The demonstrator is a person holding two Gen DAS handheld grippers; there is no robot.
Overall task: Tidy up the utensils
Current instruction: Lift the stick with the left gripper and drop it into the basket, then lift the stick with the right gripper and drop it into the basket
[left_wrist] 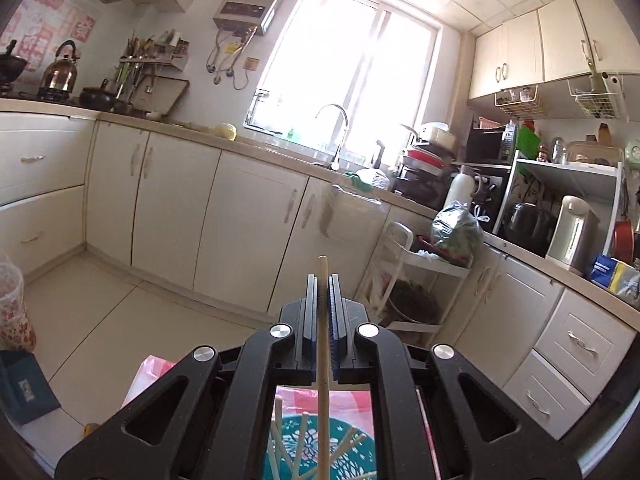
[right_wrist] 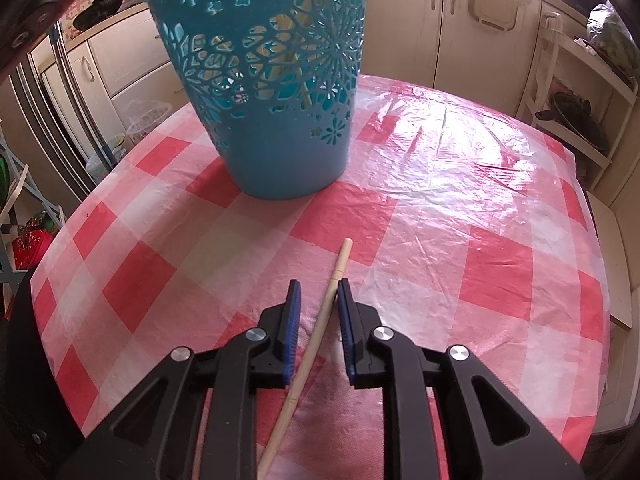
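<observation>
My left gripper [left_wrist: 323, 278] is shut on a wooden chopstick [left_wrist: 323, 344] and holds it upright above the teal cut-out basket [left_wrist: 310, 448], where several chopsticks lie. In the right wrist view the basket [right_wrist: 276, 92] stands on the red-and-white checked tablecloth [right_wrist: 440, 216]. My right gripper [right_wrist: 318, 284] is open, low over the table, its fingers on either side of another wooden chopstick [right_wrist: 316, 336] that lies on the cloth. The right finger looks close to or touching it.
Cream kitchen cabinets [left_wrist: 168, 208] and a sink with tap [left_wrist: 336, 136] run along the far wall. A white trolley [left_wrist: 404, 280] with bags stands by the counter. Metal chair legs [right_wrist: 68, 112] stand left of the table.
</observation>
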